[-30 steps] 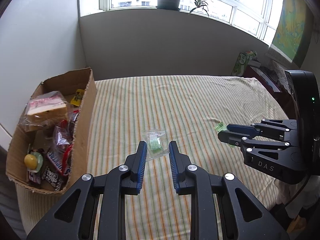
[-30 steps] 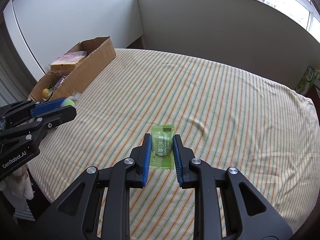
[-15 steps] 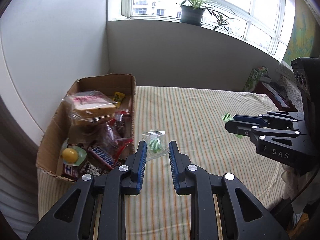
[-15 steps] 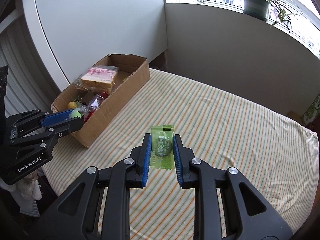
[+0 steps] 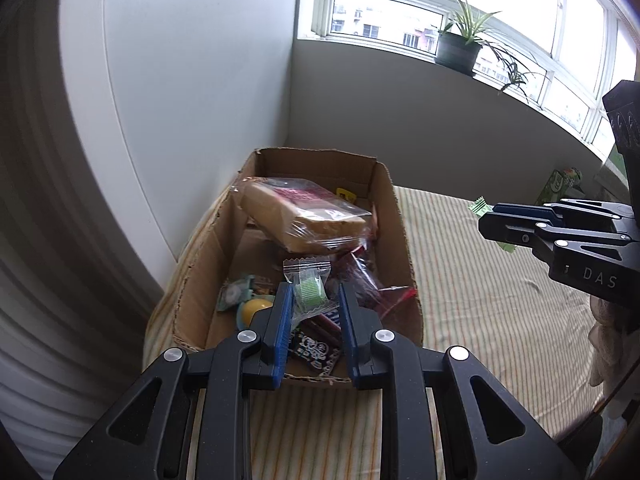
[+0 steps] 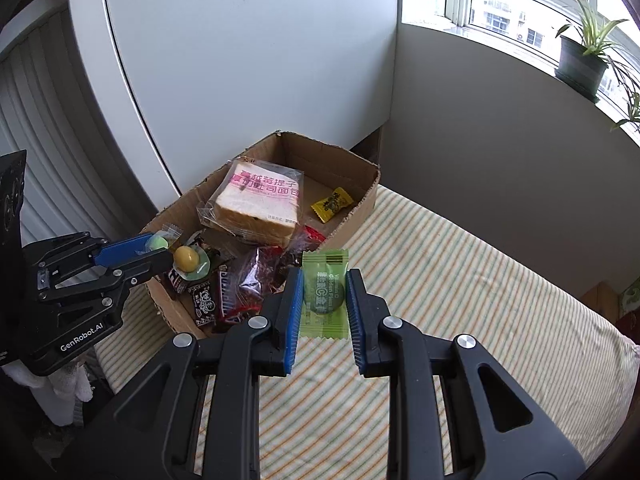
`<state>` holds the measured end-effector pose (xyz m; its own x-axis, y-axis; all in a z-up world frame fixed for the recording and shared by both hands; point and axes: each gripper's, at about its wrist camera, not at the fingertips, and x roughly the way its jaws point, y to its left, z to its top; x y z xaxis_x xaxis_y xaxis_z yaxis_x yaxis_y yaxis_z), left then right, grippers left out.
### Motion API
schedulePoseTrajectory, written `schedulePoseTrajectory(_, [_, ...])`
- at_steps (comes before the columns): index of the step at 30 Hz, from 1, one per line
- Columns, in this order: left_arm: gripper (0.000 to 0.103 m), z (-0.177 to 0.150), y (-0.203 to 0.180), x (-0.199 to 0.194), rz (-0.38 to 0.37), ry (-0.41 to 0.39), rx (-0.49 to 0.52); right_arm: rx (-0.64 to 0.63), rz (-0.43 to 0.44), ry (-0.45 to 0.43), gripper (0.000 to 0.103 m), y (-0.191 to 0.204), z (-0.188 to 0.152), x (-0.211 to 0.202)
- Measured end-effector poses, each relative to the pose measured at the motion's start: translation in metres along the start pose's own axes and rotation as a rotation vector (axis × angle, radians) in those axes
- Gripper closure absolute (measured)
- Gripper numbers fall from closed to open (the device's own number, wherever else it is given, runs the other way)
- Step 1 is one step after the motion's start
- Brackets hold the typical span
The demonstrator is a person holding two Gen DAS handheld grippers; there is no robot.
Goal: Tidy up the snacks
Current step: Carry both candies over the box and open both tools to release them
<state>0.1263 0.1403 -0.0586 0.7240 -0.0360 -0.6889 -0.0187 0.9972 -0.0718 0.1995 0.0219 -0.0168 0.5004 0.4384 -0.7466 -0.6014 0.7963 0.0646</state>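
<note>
My left gripper (image 5: 311, 300) pinches a clear-wrapped green candy (image 5: 308, 289) over the cardboard box (image 5: 400, 240), frame centre. My right gripper (image 6: 323, 294) clamps a green plum candy (image 6: 324, 292) beside the box's near wall, lower centre. Risk: releasing here drops the right one onto the striped cloth (image 6: 460, 300); slick wrappers may slip.

Clear-wrapped green candy (image 5: 307, 289) above open snack-filled cardboard box (image 5: 394, 216), green-wrapped candy (image 6: 324, 294) upright nearby

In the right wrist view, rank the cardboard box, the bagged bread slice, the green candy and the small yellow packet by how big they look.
1. cardboard box
2. bagged bread slice
3. green candy, held in the right claw nearest the camera, so it looks enlarged
4. small yellow packet
</note>
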Motion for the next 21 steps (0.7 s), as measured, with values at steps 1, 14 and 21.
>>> schedulePoseTrajectory(1, [0.082,0.001,0.004,0.001,0.005,0.000,-0.005,-0.007,0.002,0.005,0.081,0.003,0.003,0.004])
schedulePoseTrajectory(14, [0.082,0.009,0.027,0.016,0.039,0.007,-0.019,-0.042,0.048,0.051,0.080,0.031,0.025,0.044])
schedulePoseTrajectory(21, [0.081,0.011,0.027,0.018,0.050,0.009,-0.013,-0.053,0.065,0.036,0.062,0.038,0.028,0.043])
